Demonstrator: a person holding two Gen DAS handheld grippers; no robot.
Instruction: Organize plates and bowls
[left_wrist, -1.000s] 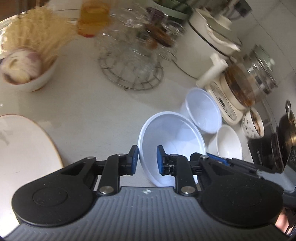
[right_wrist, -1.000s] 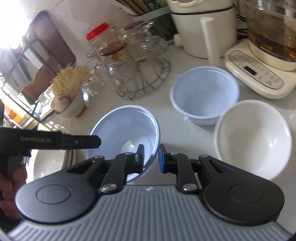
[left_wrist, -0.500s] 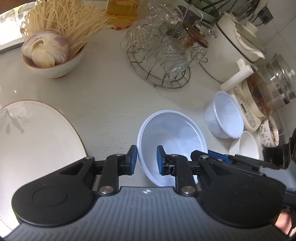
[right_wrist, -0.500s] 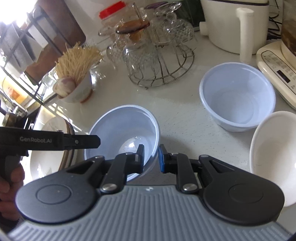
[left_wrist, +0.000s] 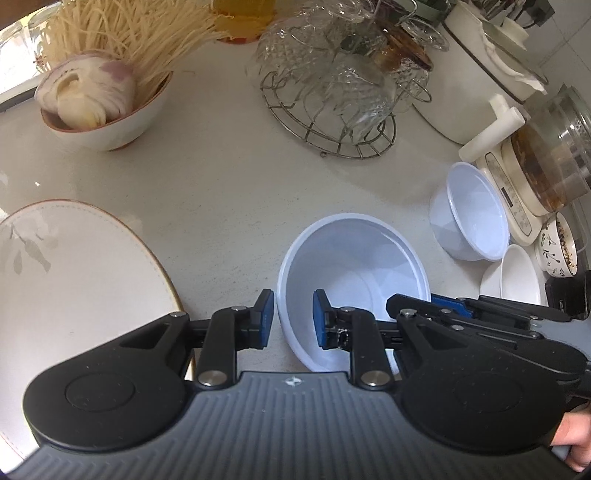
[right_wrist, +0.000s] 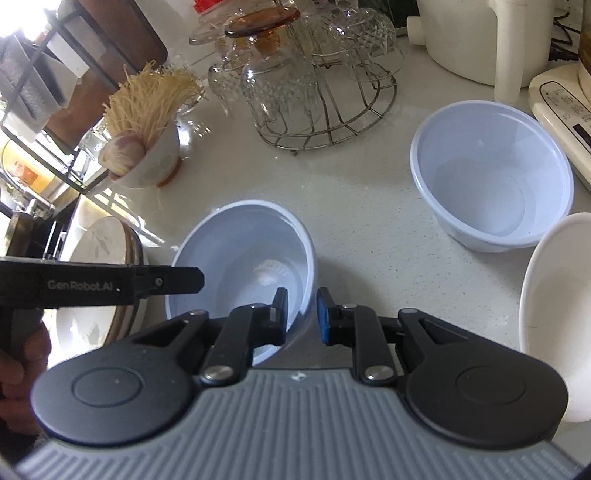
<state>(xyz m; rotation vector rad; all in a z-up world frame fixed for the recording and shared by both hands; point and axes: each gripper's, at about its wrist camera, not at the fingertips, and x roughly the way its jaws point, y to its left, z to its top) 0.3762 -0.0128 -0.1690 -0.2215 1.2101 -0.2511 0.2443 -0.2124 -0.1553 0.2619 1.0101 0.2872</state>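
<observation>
"GenRobot.AI" in pale letters on the black left gripper (right_wrist: 192, 279) body, nothing else legible

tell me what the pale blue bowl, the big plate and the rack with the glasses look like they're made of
Pale blue bowl: likely thin plastic, smooth with a soft sheen; the rolled rim and faintly see-through wall suggest it.
Big plate: looks like glazed ceramic, glossy white with a thin brown edge line and a faint leaf print.
Rack: bent metal wire, silvery and a bit dull.
</observation>
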